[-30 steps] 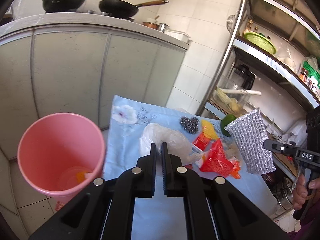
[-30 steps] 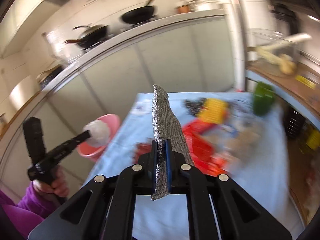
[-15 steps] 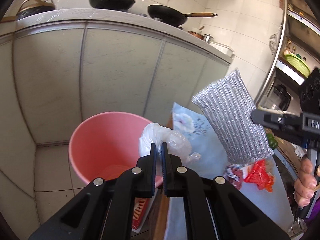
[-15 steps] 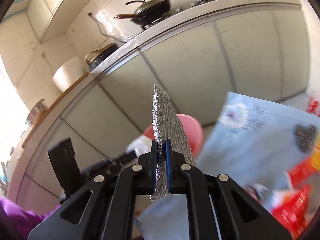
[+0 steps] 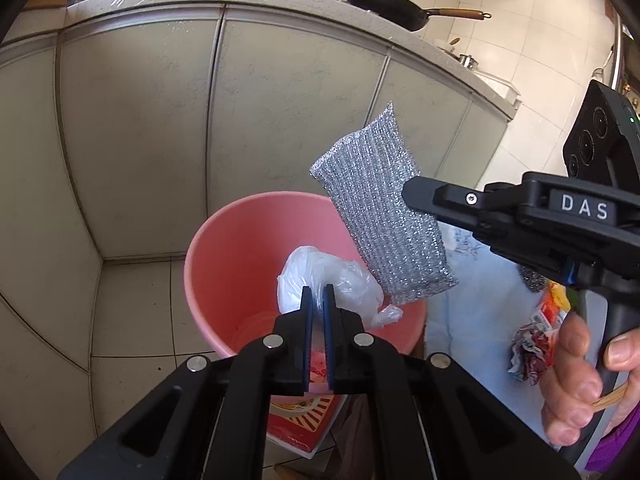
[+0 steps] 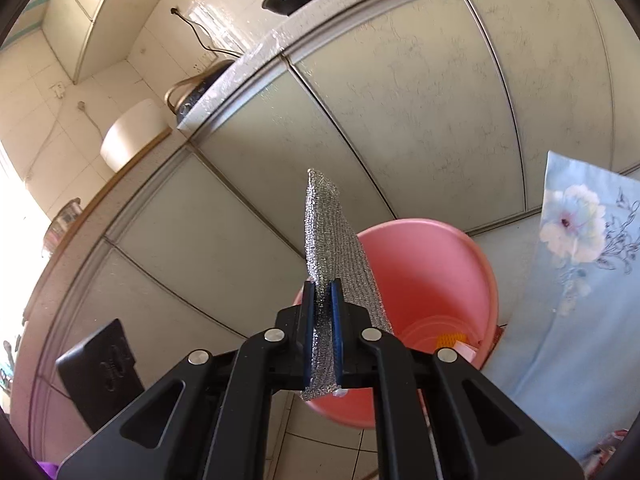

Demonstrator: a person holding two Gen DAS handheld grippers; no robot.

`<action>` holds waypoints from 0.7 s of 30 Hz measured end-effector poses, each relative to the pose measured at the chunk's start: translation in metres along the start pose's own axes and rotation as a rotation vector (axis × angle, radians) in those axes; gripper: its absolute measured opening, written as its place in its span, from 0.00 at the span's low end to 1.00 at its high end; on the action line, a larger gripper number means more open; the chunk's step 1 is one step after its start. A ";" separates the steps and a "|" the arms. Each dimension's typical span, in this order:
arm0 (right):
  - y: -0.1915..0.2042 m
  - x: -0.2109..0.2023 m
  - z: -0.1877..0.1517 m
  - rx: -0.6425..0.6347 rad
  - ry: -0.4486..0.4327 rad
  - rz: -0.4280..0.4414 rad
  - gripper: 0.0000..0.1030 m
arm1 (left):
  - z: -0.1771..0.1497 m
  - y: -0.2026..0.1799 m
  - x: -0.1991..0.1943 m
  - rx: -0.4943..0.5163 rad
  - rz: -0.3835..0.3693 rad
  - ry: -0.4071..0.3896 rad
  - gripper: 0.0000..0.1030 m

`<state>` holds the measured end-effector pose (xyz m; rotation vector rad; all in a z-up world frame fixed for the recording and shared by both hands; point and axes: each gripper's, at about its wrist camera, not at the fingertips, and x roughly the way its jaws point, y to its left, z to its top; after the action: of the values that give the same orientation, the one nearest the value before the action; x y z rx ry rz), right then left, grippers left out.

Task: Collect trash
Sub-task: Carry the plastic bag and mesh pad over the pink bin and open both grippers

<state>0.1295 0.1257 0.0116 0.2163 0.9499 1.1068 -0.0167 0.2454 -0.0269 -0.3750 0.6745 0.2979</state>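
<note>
Both tongs loaded over pink bucket (image 5: 224, 264).

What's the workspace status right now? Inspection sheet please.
Surface: blue floral cloth beside the bin.
Job's things: pink bin on the floor, scraps at its bottom; crumpled plastic bag and silver scouring pad held above its opening.
Clutter: wrappers on the cloth; red box under the bin.
Grippers: left gripper shut on the bag; right gripper shut on the pad.
Cables: cord on the wall.
Surroundings: cabinets, pans on the counter.
</note>
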 end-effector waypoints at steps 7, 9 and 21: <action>-0.014 0.028 -0.014 -0.002 0.015 -0.056 0.08 | -0.010 0.006 0.022 -0.003 0.037 0.048 0.04; -0.019 0.030 -0.017 -0.003 0.018 -0.068 0.08 | -0.012 0.007 0.026 -0.003 0.044 0.059 0.04; -0.030 0.035 -0.039 0.000 0.086 -0.134 0.08 | -0.018 -0.002 0.045 0.018 0.063 0.110 0.06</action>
<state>0.1248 0.1295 -0.0482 0.1038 1.0264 0.9992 0.0079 0.2424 -0.0684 -0.3549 0.7980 0.3324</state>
